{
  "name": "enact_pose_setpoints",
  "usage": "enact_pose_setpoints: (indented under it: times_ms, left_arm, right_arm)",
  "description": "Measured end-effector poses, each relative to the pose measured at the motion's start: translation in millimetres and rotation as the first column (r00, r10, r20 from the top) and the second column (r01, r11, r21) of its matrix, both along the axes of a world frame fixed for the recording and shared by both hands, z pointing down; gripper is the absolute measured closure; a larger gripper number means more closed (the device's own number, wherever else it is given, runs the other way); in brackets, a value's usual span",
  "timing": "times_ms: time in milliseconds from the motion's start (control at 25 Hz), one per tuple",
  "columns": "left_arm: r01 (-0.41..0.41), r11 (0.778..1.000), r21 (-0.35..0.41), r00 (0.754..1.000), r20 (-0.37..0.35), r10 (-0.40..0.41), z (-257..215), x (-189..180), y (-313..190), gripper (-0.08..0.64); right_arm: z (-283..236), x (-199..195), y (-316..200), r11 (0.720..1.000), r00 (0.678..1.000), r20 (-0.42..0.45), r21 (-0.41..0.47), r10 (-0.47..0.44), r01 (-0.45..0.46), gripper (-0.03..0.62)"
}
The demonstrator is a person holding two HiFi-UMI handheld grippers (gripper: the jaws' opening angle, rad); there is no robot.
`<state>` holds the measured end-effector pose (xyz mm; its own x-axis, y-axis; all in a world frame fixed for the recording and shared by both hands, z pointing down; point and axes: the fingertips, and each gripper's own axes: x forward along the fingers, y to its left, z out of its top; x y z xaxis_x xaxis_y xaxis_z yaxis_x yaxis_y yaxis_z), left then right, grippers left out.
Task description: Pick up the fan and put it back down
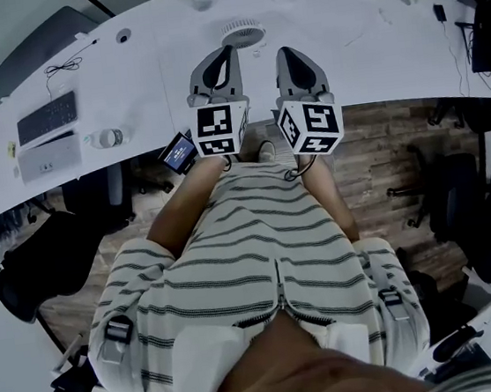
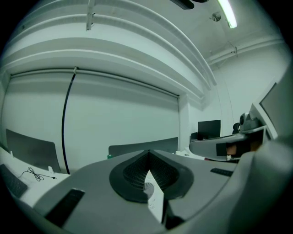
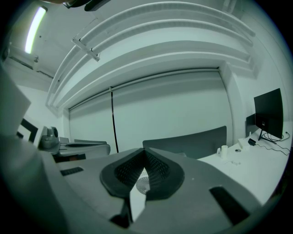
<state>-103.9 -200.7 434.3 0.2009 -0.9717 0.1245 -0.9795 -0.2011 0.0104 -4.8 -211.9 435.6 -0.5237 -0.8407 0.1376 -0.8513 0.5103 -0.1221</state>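
The head view shows the white fan [image 1: 243, 33] on the desk [image 1: 371, 60] at top middle, just past both tools, and a keyboard [image 1: 47, 117] at upper left. The left gripper [image 1: 228, 52] and right gripper [image 1: 282, 53] are pinched closed on nothing (their own views only peek at the fan through a crack). Their cubes [image 1: 220, 130] show black-and-white squares.

A keyboard [image 1: 47, 117] lies on the curved white desk [image 1: 370, 51], a black chair [image 1: 45, 260] nearby.
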Motion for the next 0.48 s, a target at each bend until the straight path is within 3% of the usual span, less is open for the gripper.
enact_pose_setpoints:
  times_ms: [480]
  left_arm:
    - [0.031, 0.999, 0.010, 0.999, -0.006, -0.031, -6.2, -4.6, 15.2, 0.552]
  right_arm:
    - [0.2, -5.9, 5.8, 1.000, 1.000, -0.008, 0.007, -0.020, 0.020, 0.581]
